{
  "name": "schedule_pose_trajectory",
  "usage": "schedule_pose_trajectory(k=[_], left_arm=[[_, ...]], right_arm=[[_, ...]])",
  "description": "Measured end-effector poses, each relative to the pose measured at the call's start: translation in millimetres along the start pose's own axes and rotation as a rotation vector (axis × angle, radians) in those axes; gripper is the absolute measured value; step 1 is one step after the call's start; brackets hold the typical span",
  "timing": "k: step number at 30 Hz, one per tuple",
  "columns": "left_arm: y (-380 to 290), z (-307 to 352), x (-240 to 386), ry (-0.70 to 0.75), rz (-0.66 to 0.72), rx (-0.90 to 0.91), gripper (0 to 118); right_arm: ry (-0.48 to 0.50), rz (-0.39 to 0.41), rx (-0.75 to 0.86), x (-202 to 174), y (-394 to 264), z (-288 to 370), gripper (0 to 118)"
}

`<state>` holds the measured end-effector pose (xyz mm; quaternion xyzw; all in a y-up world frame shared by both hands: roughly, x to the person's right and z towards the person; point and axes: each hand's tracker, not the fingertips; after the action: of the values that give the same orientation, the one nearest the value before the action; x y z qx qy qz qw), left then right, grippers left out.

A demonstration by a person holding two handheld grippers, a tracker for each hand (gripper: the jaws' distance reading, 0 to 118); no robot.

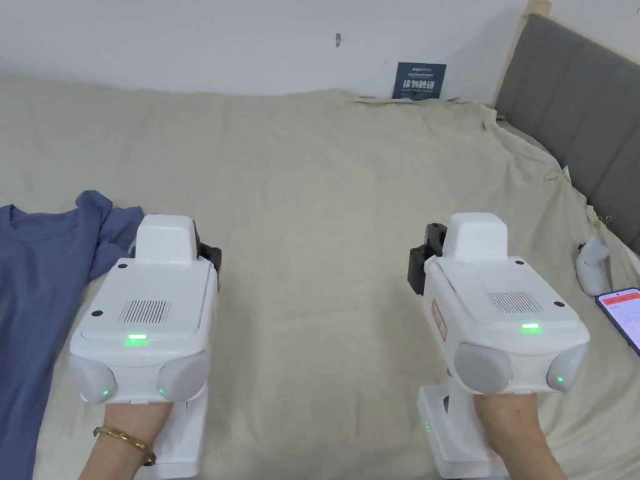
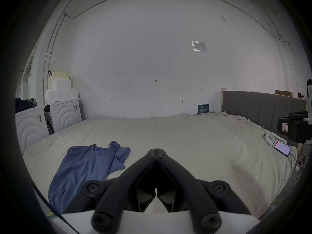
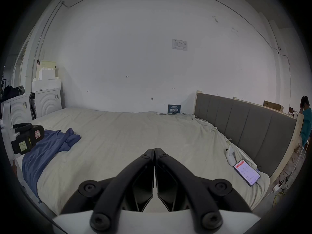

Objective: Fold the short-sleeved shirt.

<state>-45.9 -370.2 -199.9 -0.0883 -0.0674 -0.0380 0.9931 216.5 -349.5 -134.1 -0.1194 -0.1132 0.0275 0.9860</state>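
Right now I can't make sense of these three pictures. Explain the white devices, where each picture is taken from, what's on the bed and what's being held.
The white devices are hand-held grippers, one in each hand. The head view looks down from the person's head at the left gripper and right gripper. Each of the other two pictures comes from a camera riding on one gripper; the black jaws in front are its own, closed together on nothing. On the beige bed sheet lies a blue short-sleeved shirt, rumpled and not yet folded, at the left. A phone and a small white device lie at the right.
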Motion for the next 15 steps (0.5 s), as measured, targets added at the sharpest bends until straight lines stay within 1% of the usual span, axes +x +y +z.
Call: schedule_pose_trajectory(k=[15], left_arm=[[-3.2, 1.7, -1.4, -0.006, -0.011, -0.011, 0]], right_arm=[[0.006, -0.003, -0.001, -1.0, -1.7, 2.5, 0]])
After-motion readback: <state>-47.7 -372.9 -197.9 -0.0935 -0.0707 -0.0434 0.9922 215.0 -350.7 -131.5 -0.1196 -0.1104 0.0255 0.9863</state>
